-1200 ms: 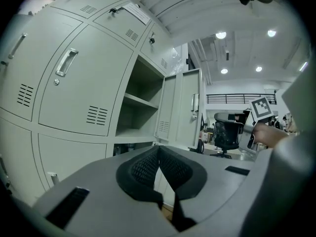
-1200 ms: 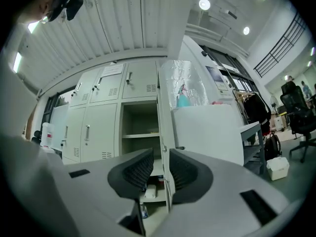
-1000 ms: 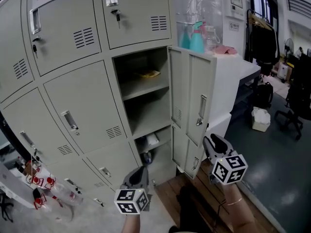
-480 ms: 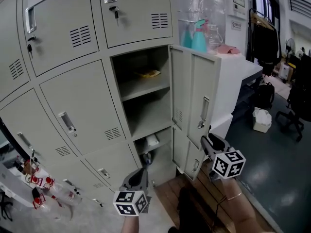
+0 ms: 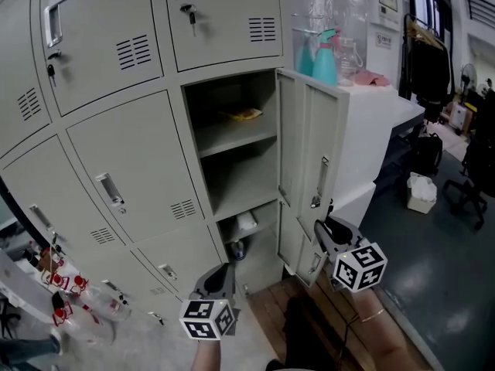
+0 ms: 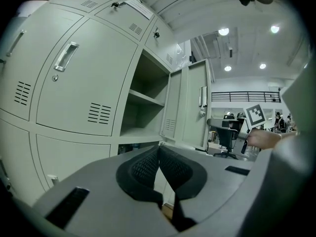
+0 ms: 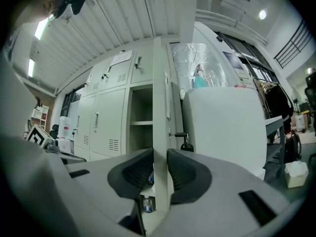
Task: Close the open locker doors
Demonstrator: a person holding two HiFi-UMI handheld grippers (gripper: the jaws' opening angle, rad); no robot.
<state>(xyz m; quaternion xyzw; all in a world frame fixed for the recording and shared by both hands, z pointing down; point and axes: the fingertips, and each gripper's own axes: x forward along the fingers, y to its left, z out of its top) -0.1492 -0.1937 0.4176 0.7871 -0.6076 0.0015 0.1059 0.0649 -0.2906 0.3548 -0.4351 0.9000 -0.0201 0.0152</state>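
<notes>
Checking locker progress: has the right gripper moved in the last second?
Yes: the right gripper moved left to the edge of the open door; its tongs have just been closing around it.

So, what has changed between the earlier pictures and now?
The right gripper moved slightly left in the head view, up to the open locker door. Its jaws have just been closing on the door's edge, which now stands between them. The left gripper stayed low with its jaws together, and the door is still open.

The right hand-held gripper (image 7: 159,154) has just been closing its jaws onto the open locker door (image 7: 160,83).
</notes>
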